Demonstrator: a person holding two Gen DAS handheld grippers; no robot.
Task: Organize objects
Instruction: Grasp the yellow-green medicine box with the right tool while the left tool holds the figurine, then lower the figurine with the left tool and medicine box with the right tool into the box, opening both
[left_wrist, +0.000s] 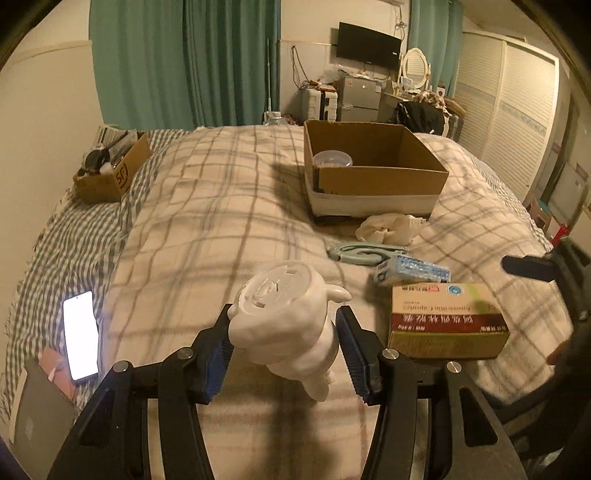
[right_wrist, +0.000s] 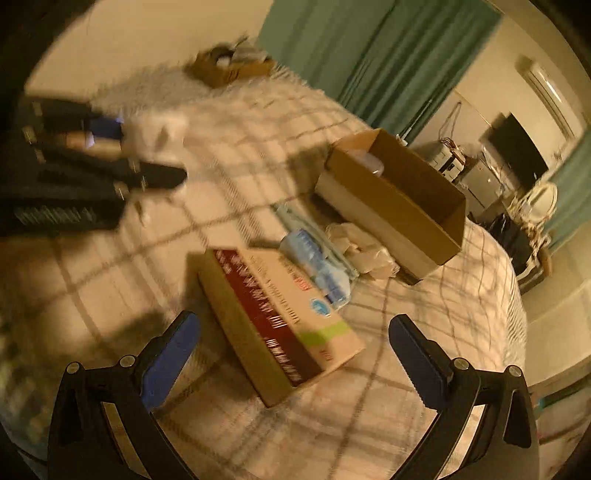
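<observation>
My left gripper (left_wrist: 284, 321) is shut on a white figurine (left_wrist: 288, 317), held above the plaid bed cover. In the right wrist view the left gripper (right_wrist: 155, 155) shows blurred at the left with the white figurine (right_wrist: 155, 131). My right gripper (right_wrist: 293, 334) is open and empty, hovering over a medicine box (right_wrist: 280, 317) with a dark red band; the medicine box (left_wrist: 447, 319) lies at the right in the left wrist view. An open cardboard box (left_wrist: 373, 166) holding a clear lidded tub (left_wrist: 332, 158) stands further back; the cardboard box (right_wrist: 395, 199) also shows in the right wrist view.
A blue tissue pack (left_wrist: 413, 271), a pale blue cable (left_wrist: 362, 253) and crumpled cloth (left_wrist: 391, 227) lie between the boxes. A lit phone (left_wrist: 79, 339) lies at the left. A small box of items (left_wrist: 107, 171) sits at the far left.
</observation>
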